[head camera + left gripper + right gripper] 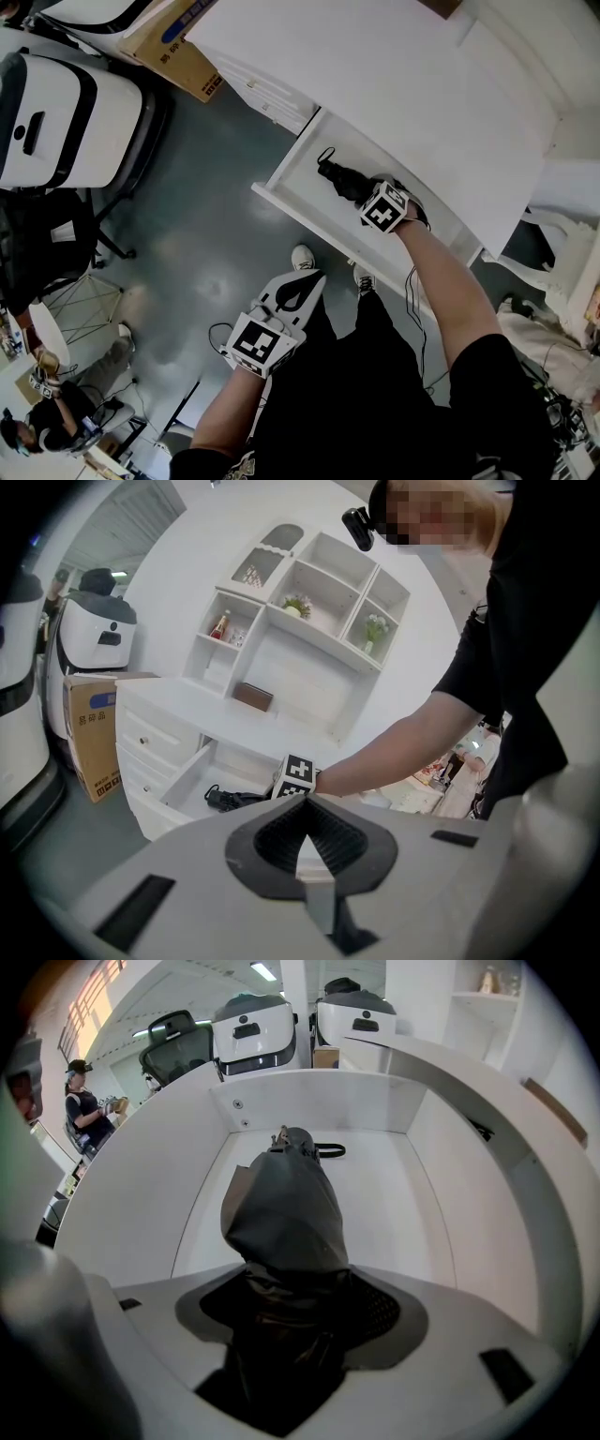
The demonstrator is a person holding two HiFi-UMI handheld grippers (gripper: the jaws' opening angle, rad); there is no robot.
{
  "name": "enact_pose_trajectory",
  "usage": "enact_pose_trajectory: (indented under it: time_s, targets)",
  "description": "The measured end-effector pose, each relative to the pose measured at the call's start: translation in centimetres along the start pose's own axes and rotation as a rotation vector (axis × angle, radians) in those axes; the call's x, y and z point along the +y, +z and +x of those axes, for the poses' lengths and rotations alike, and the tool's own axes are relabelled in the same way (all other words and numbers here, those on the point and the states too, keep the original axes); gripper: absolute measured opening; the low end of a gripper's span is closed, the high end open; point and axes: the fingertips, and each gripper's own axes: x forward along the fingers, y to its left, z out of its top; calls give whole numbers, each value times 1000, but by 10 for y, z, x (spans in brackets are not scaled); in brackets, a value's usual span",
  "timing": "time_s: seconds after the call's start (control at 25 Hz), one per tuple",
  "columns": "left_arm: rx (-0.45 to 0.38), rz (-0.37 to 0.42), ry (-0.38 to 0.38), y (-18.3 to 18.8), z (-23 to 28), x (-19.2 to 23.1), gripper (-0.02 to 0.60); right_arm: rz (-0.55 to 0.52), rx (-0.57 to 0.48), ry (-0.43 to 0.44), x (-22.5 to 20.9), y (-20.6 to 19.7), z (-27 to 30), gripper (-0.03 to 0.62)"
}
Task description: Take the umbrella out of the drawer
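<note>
The folded umbrella (pixel 343 181) lay lengthwise in the open drawer (pixel 289 180). Its looped strap end pointed at the drawer's end wall, away from the right tongs (pixel 286 1312). It was dark grey, wrapped in crumpled cloth, with a thin black loop at the tip. The right tongs pinched its near end. The left tongs (pixel 305 801) were pressed together, empty, well apart from the drawer.
</note>
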Motion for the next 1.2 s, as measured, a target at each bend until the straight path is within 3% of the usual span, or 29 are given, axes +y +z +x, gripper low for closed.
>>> enact_pose_trajectory:
  time_s: [0.44, 0.92, 1.2]
  targets:
    - [-7, 14, 49, 5, -15, -10, 5, 30, -80, -22, 4, 5, -28, 276]
    - [-65, 75, 33, 16, -14, -41, 5, 139, -302, -57, 10, 14, -104, 276]
    - [-100, 112, 48, 30, -16, -64, 5, 222, -485, -59, 20, 16, -165, 276]
